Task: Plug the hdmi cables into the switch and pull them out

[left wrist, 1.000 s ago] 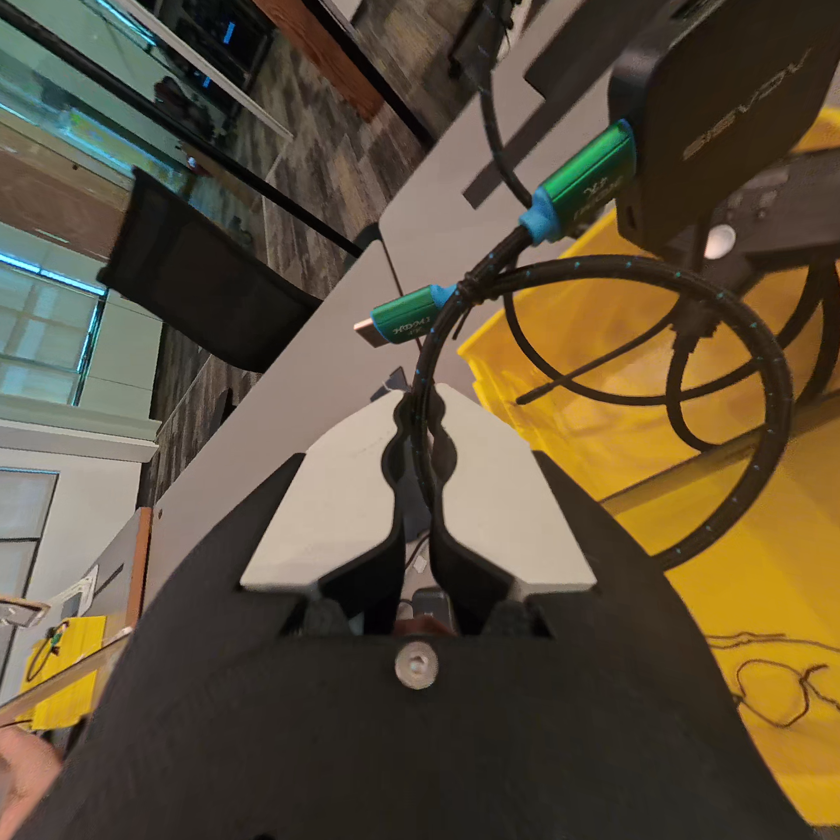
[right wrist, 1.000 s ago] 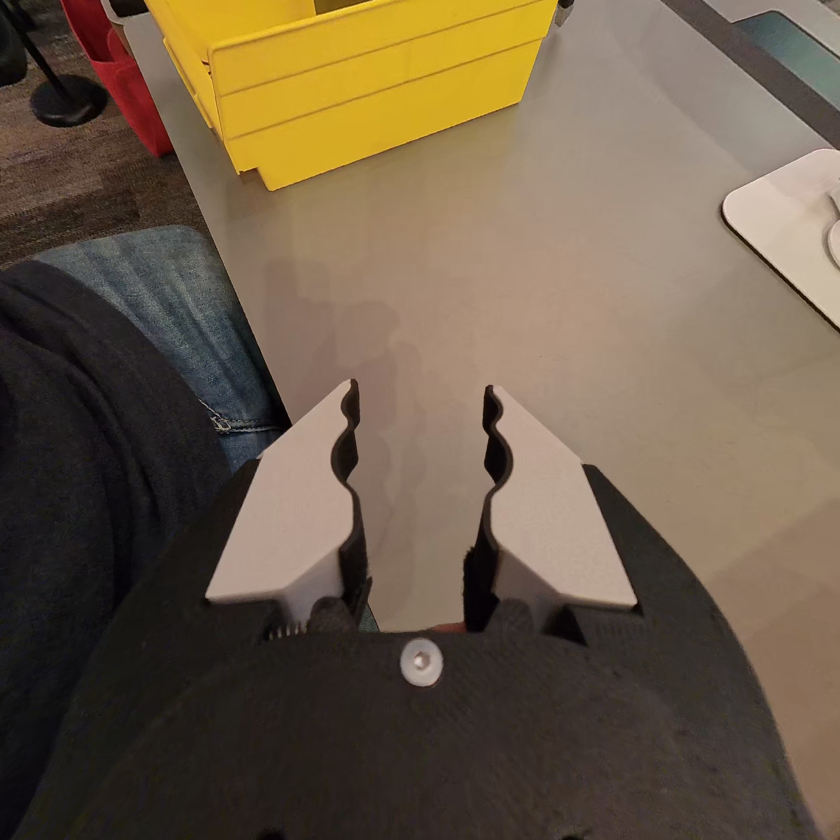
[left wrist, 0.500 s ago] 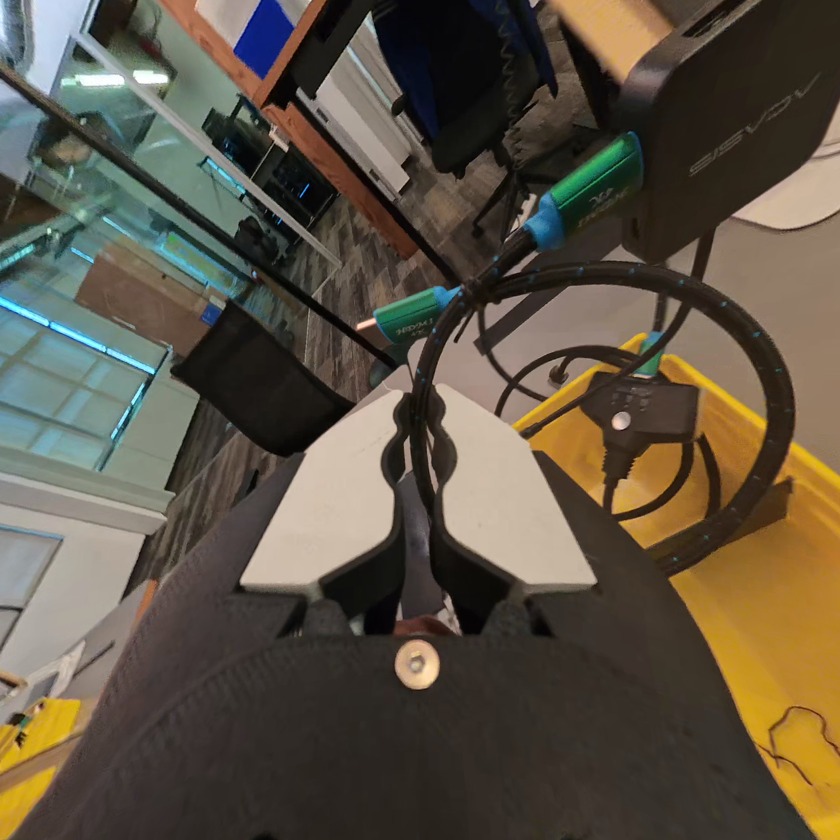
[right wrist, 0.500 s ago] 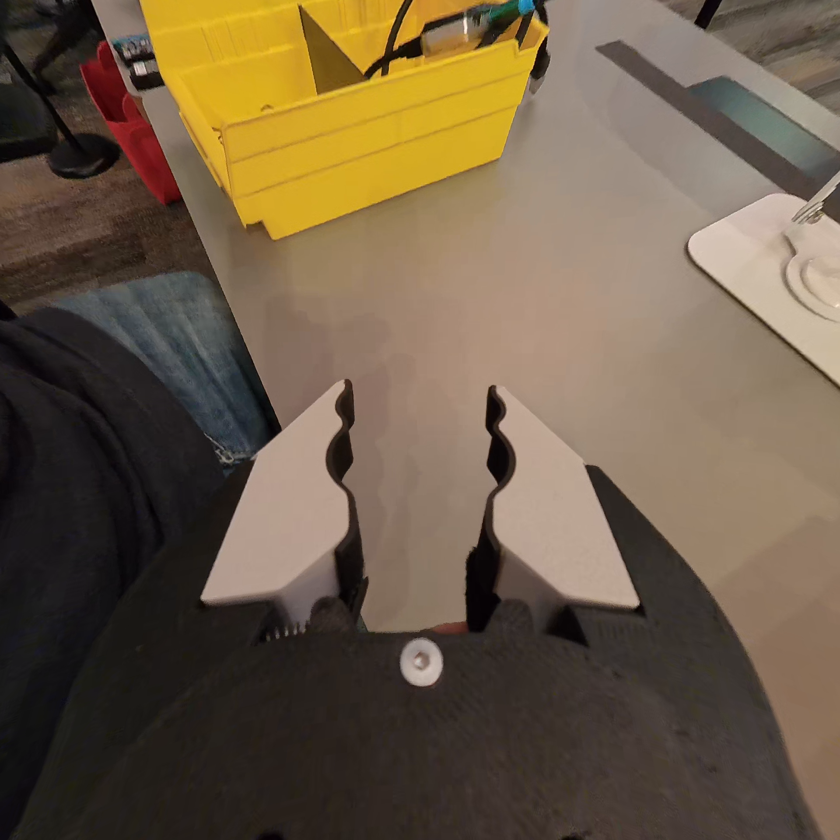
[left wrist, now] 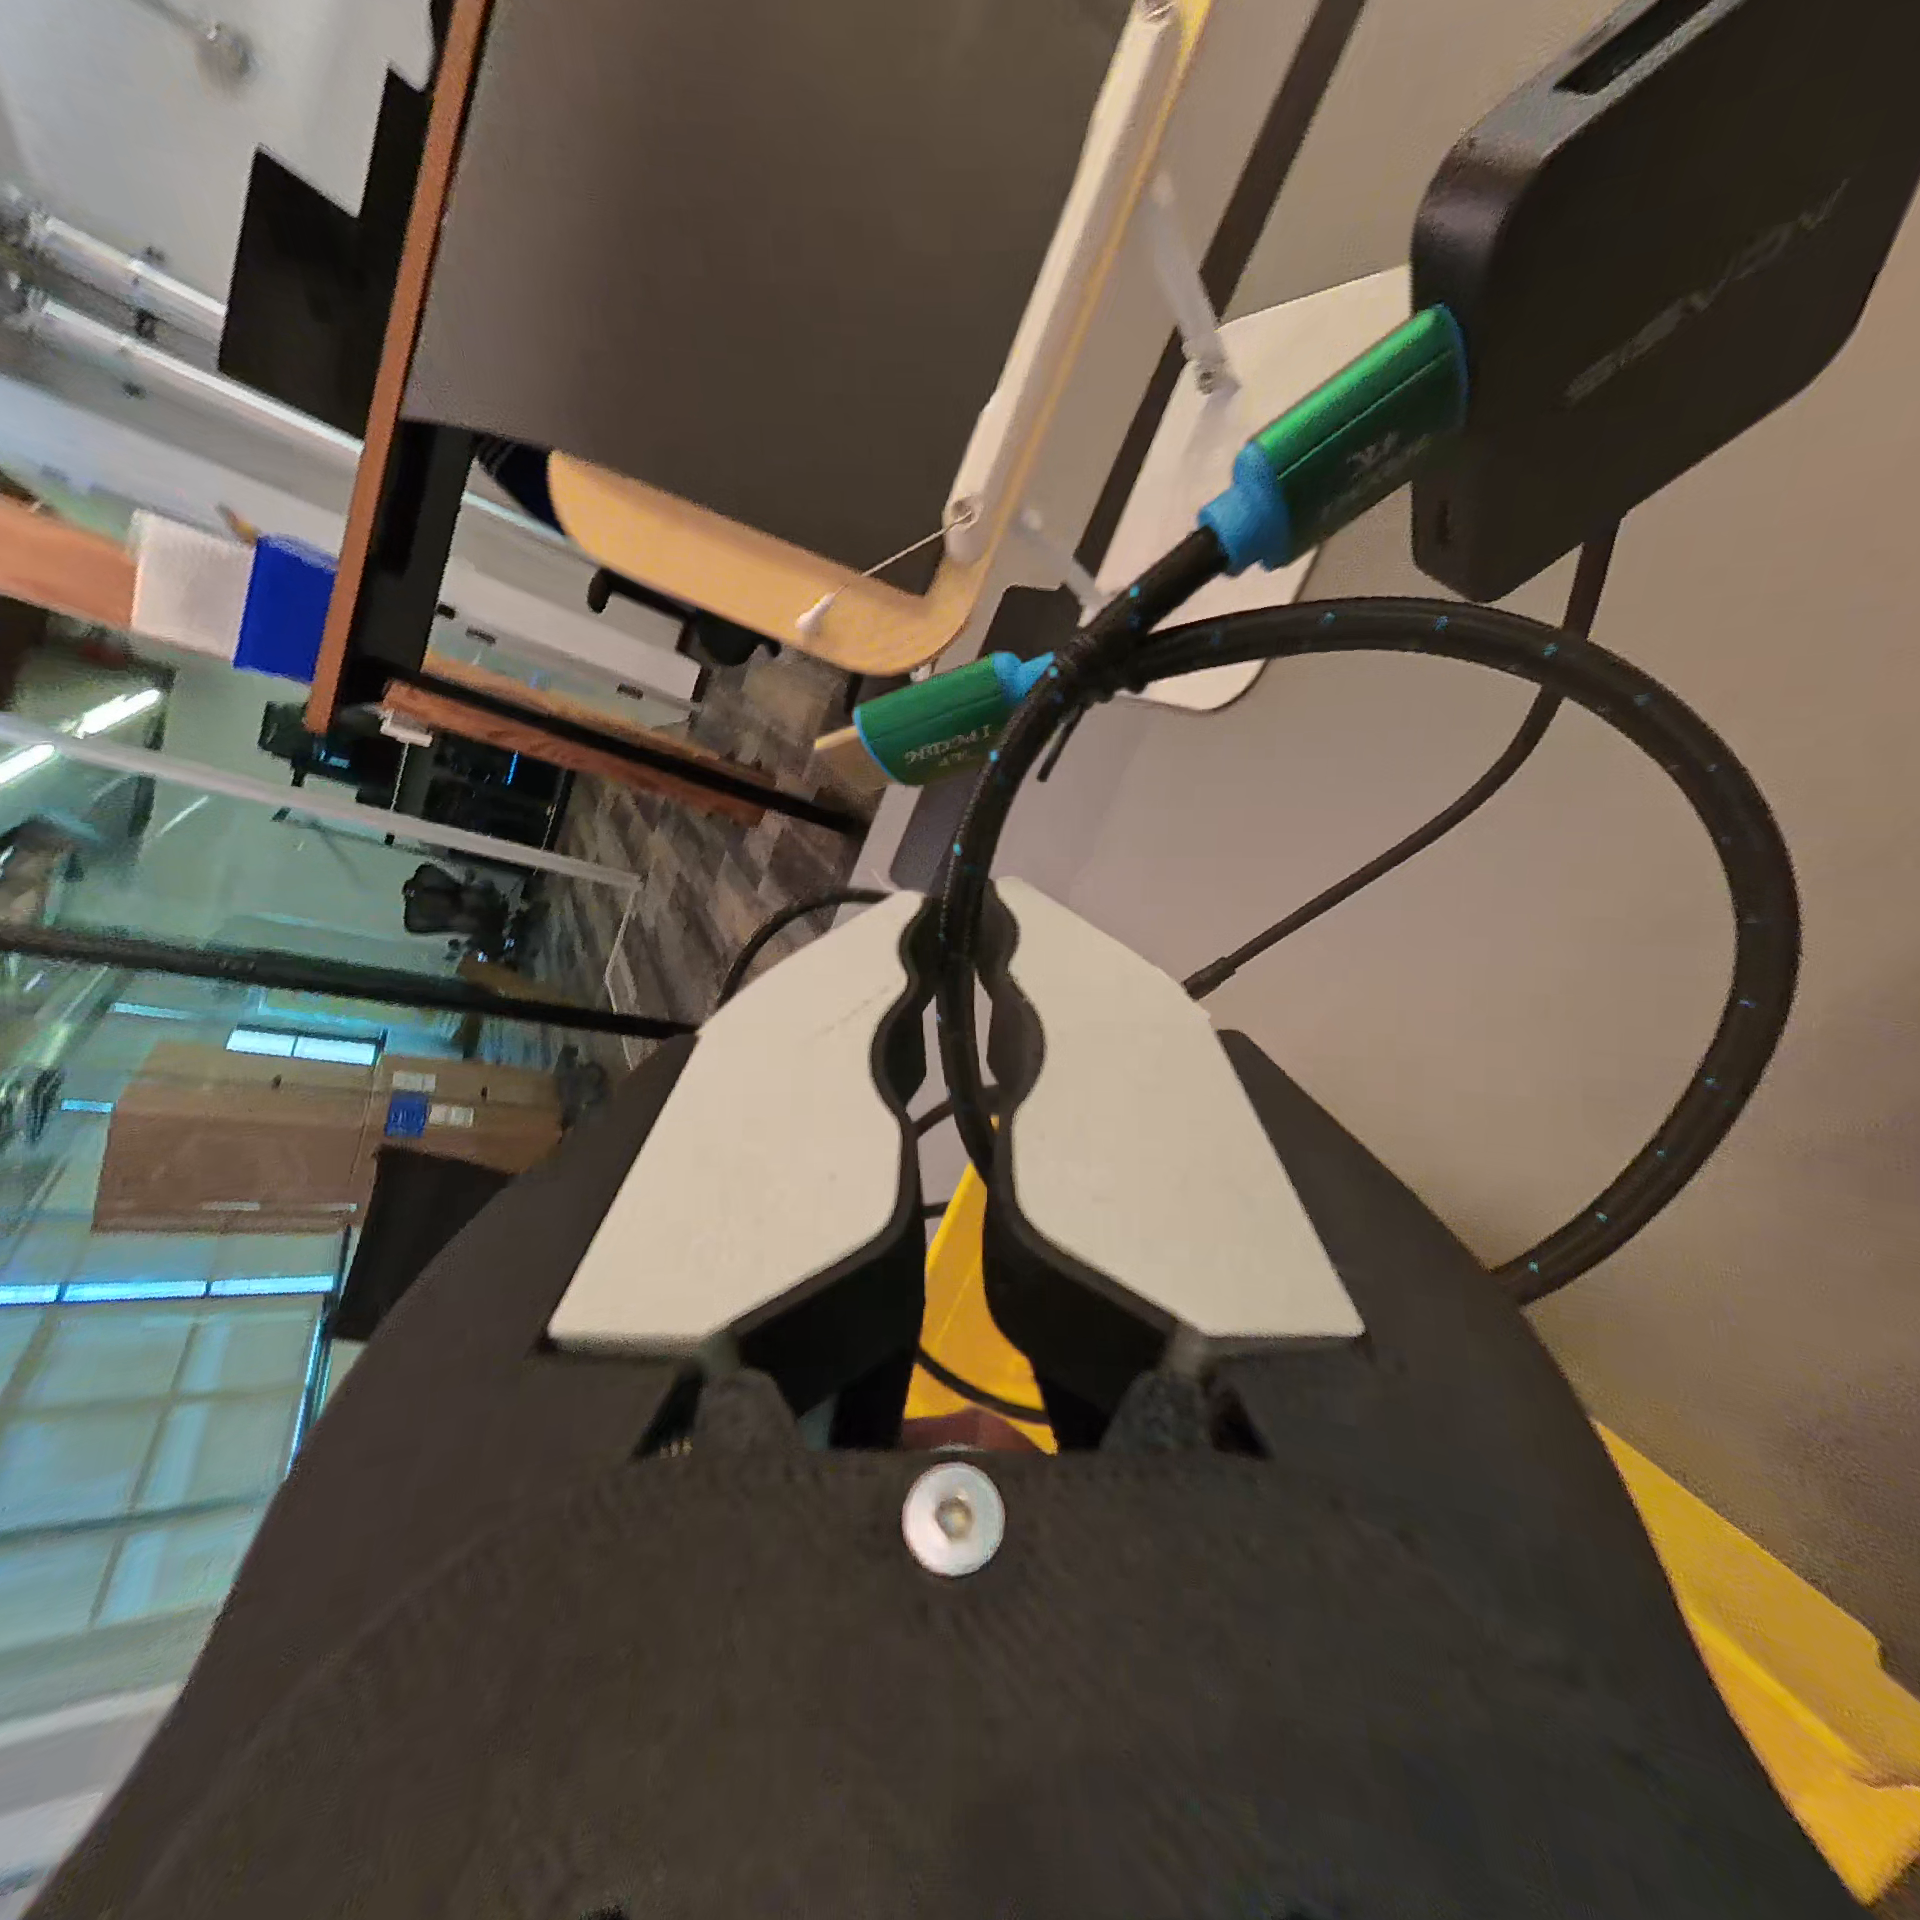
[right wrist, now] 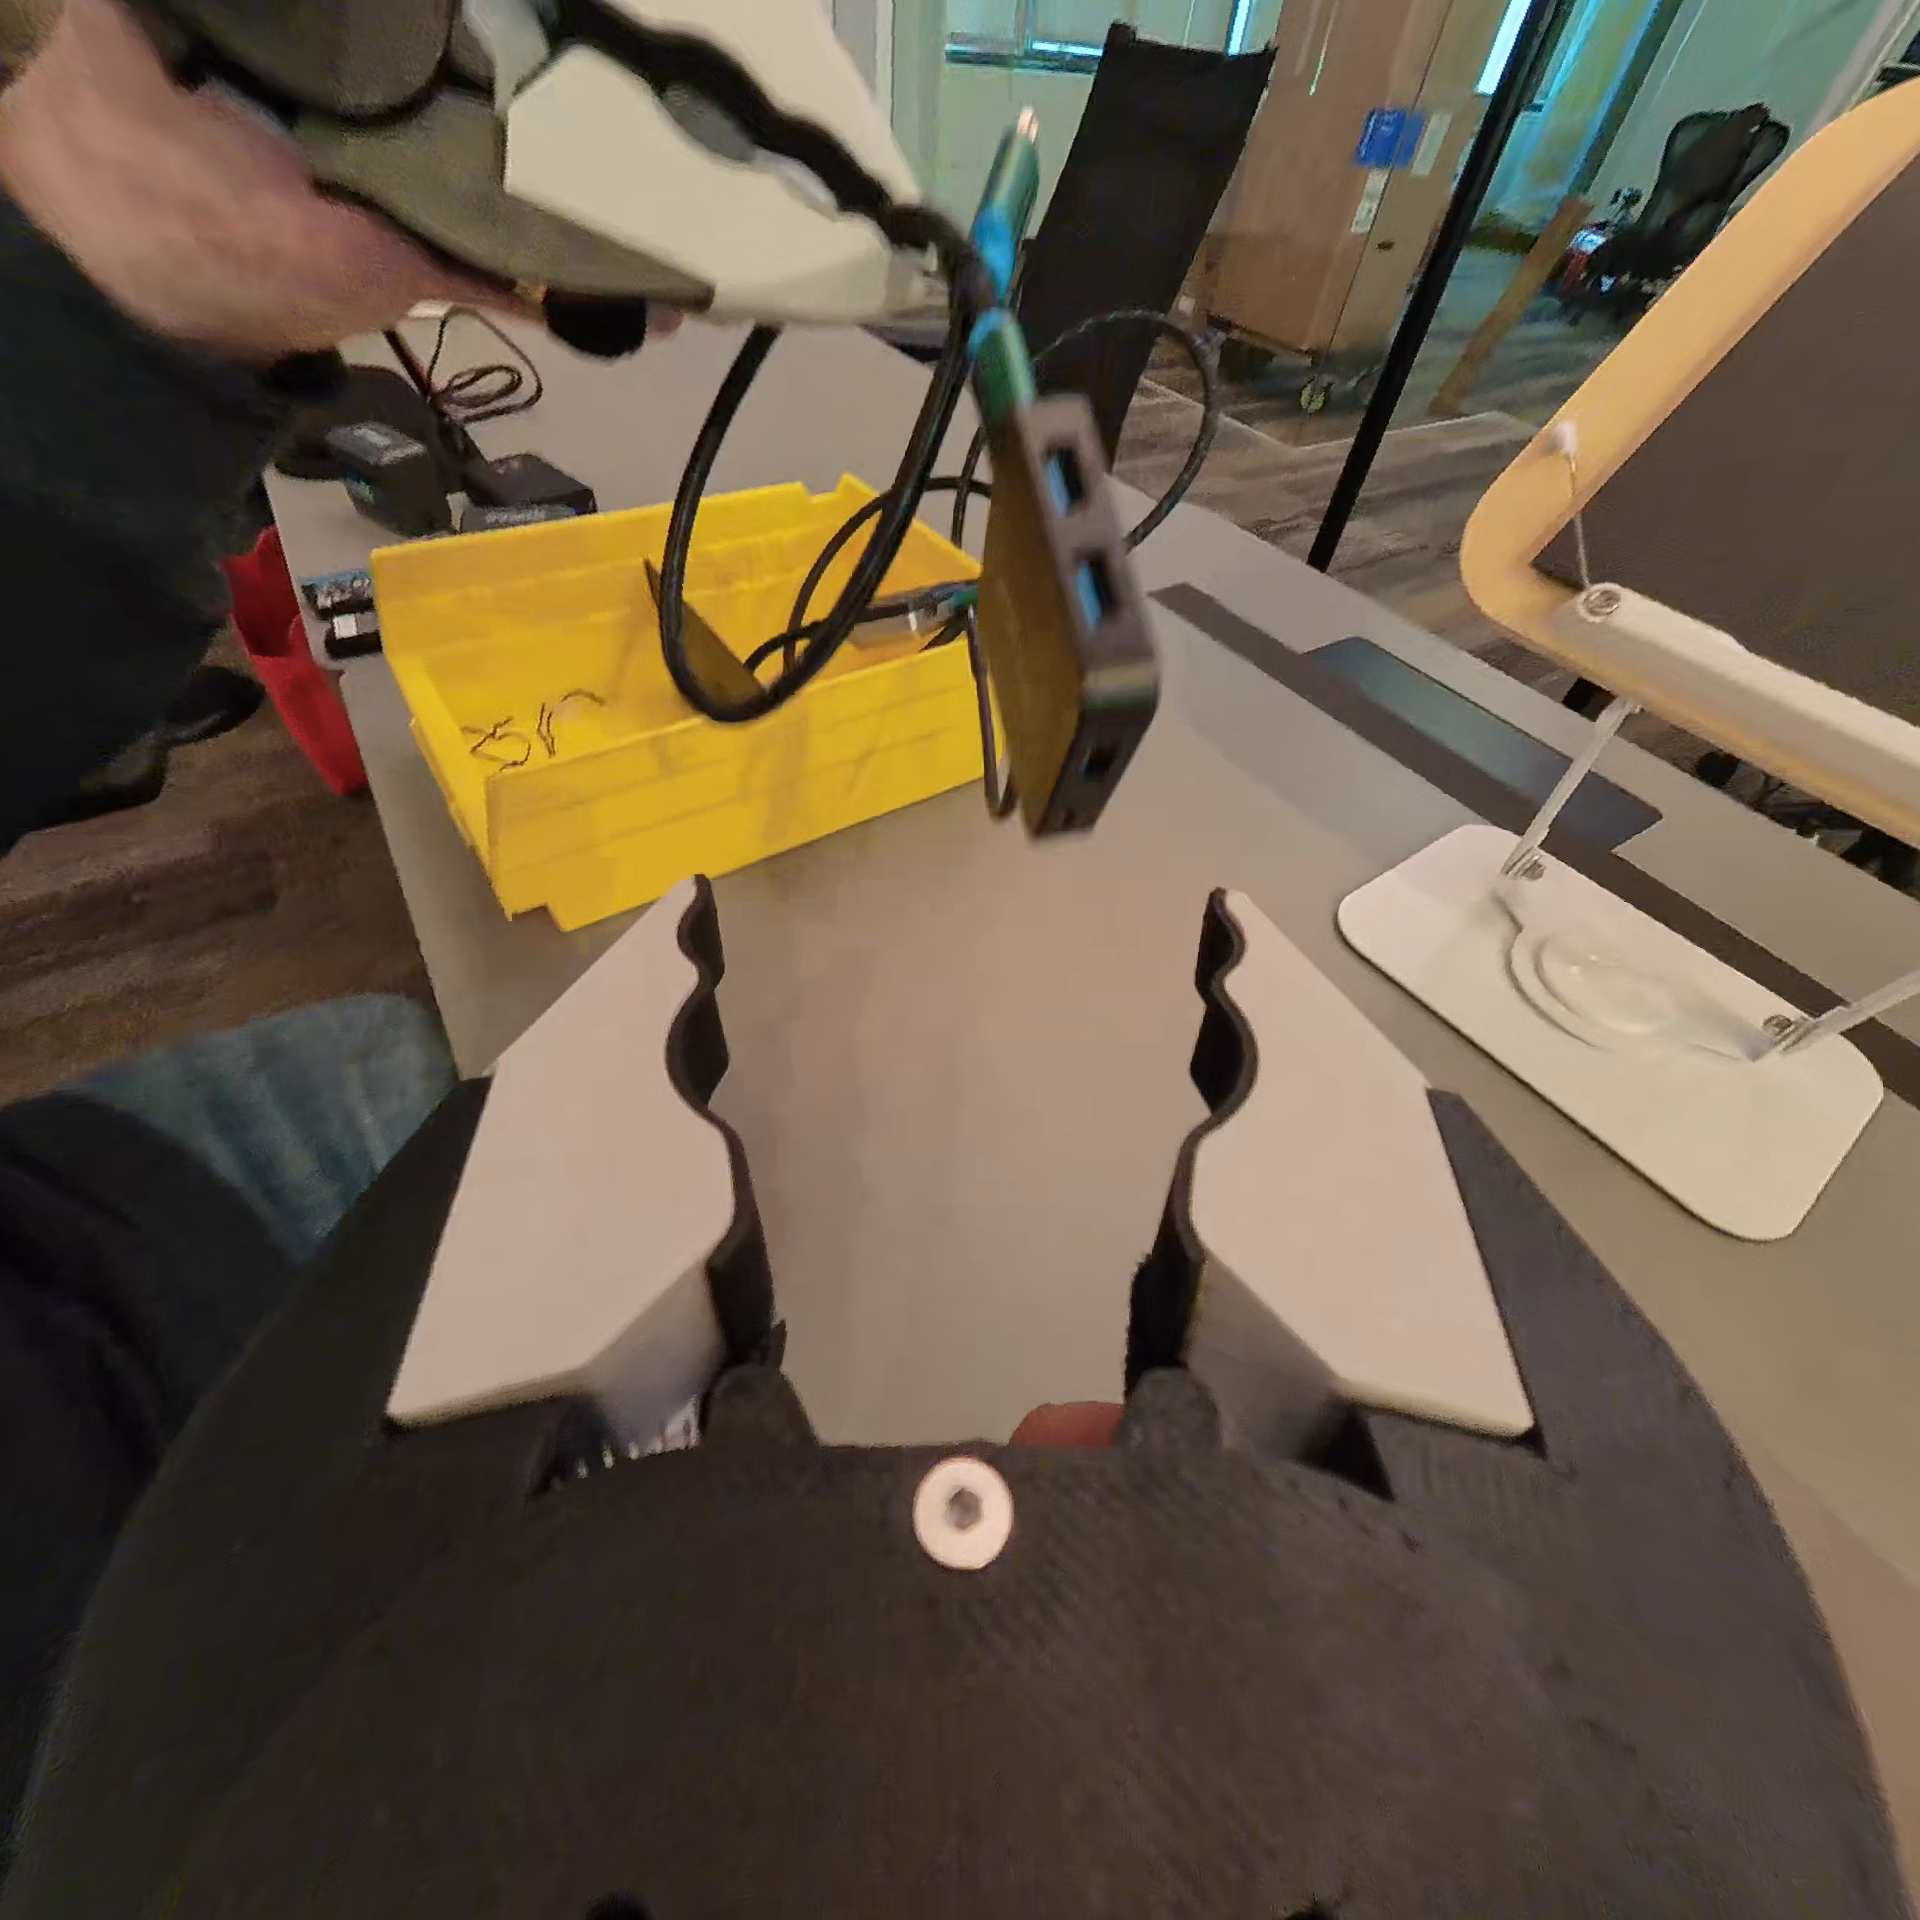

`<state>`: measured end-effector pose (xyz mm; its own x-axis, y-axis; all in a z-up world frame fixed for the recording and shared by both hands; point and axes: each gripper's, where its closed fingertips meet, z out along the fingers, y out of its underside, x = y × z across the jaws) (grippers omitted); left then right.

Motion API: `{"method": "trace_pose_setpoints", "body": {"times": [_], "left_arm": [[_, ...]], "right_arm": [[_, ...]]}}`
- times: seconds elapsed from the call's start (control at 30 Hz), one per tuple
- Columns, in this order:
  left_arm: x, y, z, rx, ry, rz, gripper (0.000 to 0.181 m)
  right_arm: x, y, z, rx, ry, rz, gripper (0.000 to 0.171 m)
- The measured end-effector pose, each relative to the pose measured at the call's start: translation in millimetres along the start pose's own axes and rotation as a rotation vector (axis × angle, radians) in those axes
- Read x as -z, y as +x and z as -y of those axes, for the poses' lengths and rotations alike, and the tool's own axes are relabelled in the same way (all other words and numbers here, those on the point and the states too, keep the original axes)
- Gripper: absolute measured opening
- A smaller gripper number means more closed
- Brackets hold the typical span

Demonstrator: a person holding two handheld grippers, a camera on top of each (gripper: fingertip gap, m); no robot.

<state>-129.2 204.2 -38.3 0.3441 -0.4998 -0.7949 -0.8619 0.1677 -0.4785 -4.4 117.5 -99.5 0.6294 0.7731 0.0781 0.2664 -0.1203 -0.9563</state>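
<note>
My left gripper [left wrist: 961,914] is shut on a black braided HDMI cable [left wrist: 1756,935] coiled in a loop. One green plug [left wrist: 1351,436] of the cable sits in the black switch [left wrist: 1683,239], which hangs in the air from it. The other green plug [left wrist: 935,727] is free. In the right wrist view the left gripper [right wrist: 904,249] holds the cable [right wrist: 717,499] high, and the switch [right wrist: 1060,623] dangles over the grey table [right wrist: 935,1039]. My right gripper [right wrist: 961,935] is open wide and empty, low above the table, below the switch.
A yellow bin [right wrist: 665,769] with more cables stands on the table at the back left. A white stand base [right wrist: 1610,1039] with a tan frame [right wrist: 1662,343] is at the right. A person's leg in jeans [right wrist: 260,1091] is at the table's left edge. One gripper's finger ends stand about 15 centimetres off the other's.
The left gripper has lifted the cable and hanging switch out of the yellow bin and up over the table. The right gripper has opened wider and tilted up toward the switch.
</note>
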Motion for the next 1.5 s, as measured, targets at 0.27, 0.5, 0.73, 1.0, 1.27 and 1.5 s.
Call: {"method": "trace_pose_setpoints", "body": {"times": [0.27,0.5,0.73,1.0,1.27,1.5], "left_arm": [[-13.9,35.5,21.7,-0.062,0.046,-0.098,0.007],[-31.9,54.9,14.2,0.063,0.047,-0.228,0.018],[-15.6,65.8,42.5,0.086,0.121,-0.263,0.039],[-0.6,152.9,85.6,-0.042,0.157,-0.448,0.043],[-36.8,170.9,74.8,0.093,0.047,-0.357,0.074],[-40.5,159.3,70.5,0.197,0.07,-0.392,0.091]], "right_arm": [[-35.7,-4.5,-12.6,-0.192,-0.017,0.278,0.011],[-40.5,4.6,-27.4,-0.342,0.018,0.307,0.011],[-38.6,26.0,-32.2,-0.505,0.088,0.268,0.011],[-34.5,30.4,-30.7,-0.591,0.155,0.266,0.011],[-37.6,24.1,-35.5,-0.556,0.126,0.243,0.011],[-39.2,25.1,-36.3,-0.504,0.109,0.22,0.011]]}}
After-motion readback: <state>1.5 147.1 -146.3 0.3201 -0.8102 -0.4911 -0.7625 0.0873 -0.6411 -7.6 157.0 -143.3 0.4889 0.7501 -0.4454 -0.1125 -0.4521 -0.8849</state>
